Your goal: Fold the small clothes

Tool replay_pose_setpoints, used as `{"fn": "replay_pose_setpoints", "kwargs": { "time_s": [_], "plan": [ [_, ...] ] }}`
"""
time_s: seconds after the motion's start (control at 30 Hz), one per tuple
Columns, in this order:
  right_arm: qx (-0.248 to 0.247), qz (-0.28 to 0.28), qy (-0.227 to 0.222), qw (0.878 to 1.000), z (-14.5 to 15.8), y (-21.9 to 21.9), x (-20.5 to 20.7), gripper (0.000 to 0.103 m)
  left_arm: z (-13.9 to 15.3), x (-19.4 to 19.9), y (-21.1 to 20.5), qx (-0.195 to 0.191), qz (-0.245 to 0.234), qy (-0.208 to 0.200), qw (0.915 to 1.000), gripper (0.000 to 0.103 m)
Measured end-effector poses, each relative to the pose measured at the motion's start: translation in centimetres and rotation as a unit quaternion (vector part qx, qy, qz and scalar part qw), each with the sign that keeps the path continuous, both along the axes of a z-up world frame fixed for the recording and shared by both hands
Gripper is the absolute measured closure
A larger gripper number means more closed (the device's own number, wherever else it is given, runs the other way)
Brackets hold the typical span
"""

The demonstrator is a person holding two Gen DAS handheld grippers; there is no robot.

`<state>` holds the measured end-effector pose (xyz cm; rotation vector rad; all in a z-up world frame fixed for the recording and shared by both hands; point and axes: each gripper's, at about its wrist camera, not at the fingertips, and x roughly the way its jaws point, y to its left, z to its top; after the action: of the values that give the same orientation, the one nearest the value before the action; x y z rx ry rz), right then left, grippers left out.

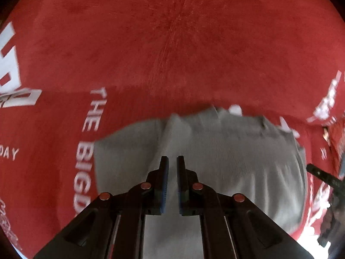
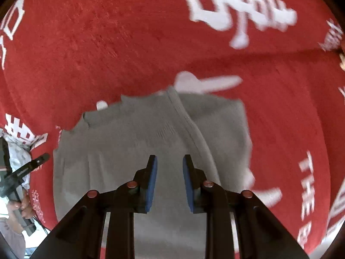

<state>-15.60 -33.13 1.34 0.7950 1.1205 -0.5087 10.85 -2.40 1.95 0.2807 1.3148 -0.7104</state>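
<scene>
Red cloth [image 1: 172, 43] printed with white lettering fills everything ahead of both tools, so the whole working surface is soft and could drag along with whatever I pull. On it lies the grey garment [image 2: 129, 142], directly under and ahead of both sets of fingers, with a raised seam or fold ridge running away from the right gripper [image 2: 170, 161] toward the far edge. From the left gripper [image 1: 172, 163] I see the same grey piece spreading mostly to its right, its far edge bunched and ragged. The right tool's jaws stand clearly apart with nothing between them; the left tool's jaws are nearly together with a slim gap, and I cannot make out any cloth pinched there, so I judge both released. My worry is that a low grab would catch the red cloth as well as the garment and wrinkle both. Both views are smeared with motion, so I may misjudge where the hem sits. The other tool shows at each view's edge, close enough to collide if I converge carelessly.
</scene>
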Motion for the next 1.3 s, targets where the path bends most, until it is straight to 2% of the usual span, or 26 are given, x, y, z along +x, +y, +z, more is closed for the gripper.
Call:
{"fn": "replay_pose_setpoints", "kwargs": {
  "time_s": [0.13, 0.17, 0.2, 0.27, 0.33, 0.37, 0.43, 0.53, 0.63, 0.73, 0.87, 0.97, 1.03, 1.1, 1.17, 1.3],
  "plan": [
    [0.007, -0.018, -0.009, 1.000, -2.0, -2.1, 2.7, 0.076, -3.1, 1.6, -1.5, 0.036, 0.019, -0.012, 0.9991, 0.096],
    [0.009, -0.020, -0.004, 1.000, -2.8, -2.5, 3.2, 0.076, -4.3, 2.0, -1.3, 0.052, 0.024, -0.011, 0.9983, 0.096],
    [0.012, -0.022, 0.009, 1.000, -3.9, -2.9, 3.5, 0.076, -4.7, 2.1, -1.1, 0.051, 0.028, -0.008, 0.9983, 0.096],
    [0.013, -0.031, 0.010, 0.999, -5.3, -3.6, 3.3, 0.084, -4.9, 2.5, -0.5, 0.034, 0.036, -0.005, 0.9988, 0.096],
    [-0.006, -0.051, 0.020, 0.999, -5.7, -4.5, 2.7, 0.086, -4.8, 3.0, -0.2, 0.031, 0.036, -0.003, 0.9989, 0.096],
    [-0.002, -0.062, 0.021, 0.998, -6.0, -5.1, 2.4, 0.086, -4.8, 3.2, -0.1, 0.036, 0.037, -0.006, 0.9986, 0.096],
    [0.016, -0.089, 0.018, 0.996, -6.2, -6.1, 1.6, 0.095, -4.9, 3.9, 0.3, 0.071, 0.053, -0.018, 0.9959, 0.096],
    [0.009, -0.097, 0.025, 0.995, -5.0, -6.1, 1.2, 0.095, -4.3, 4.5, 1.8, 0.068, 0.065, -0.006, 0.9956, 0.096],
    [0.010, -0.089, 0.010, 0.996, -3.3, -4.9, 0.8, 0.090, -2.6, 3.3, 2.8, 0.067, 0.046, -0.021, 0.9964, 0.096],
    [0.013, -0.073, -0.001, 0.997, -1.7, -2.7, 0.1, 0.090, -0.8, 1.2, 4.2, 0.059, 0.023, -0.029, 0.9976, 0.096],
    [0.025, -0.051, -0.002, 0.998, -1.2, 0.7, -0.8, 0.090, 0.4, -2.1, 5.4, 0.046, 0.002, -0.015, 0.9988, 0.096],
    [0.036, -0.037, 0.007, 0.999, -1.1, 3.4, -2.6, 0.090, -0.4, -3.9, 6.2, 0.058, -0.008, -0.005, 0.9983, 0.096],
    [0.043, -0.025, 0.018, 0.999, -1.5, 5.1, -3.1, 0.090, -1.9, -4.9, 6.9, 0.073, 0.003, 0.008, 0.9973, 0.096],
    [0.044, -0.015, 0.030, 0.998, -2.2, 6.6, -3.7, 0.090, -2.7, -5.2, 8.0, 0.066, 0.013, 0.022, 0.9975, 0.096],
    [0.047, -0.011, 0.040, 0.998, -2.9, 7.3, -4.2, 0.090, -2.6, -5.4, 8.3, 0.056, 0.014, 0.018, 0.9982, 0.096],
    [0.054, -0.016, 0.053, 0.997, -4.1, 7.6, -5.2, 0.091, -2.2, -5.7, 8.3, 0.063, 0.013, 0.020, 0.9977, 0.096]
  ]
}}
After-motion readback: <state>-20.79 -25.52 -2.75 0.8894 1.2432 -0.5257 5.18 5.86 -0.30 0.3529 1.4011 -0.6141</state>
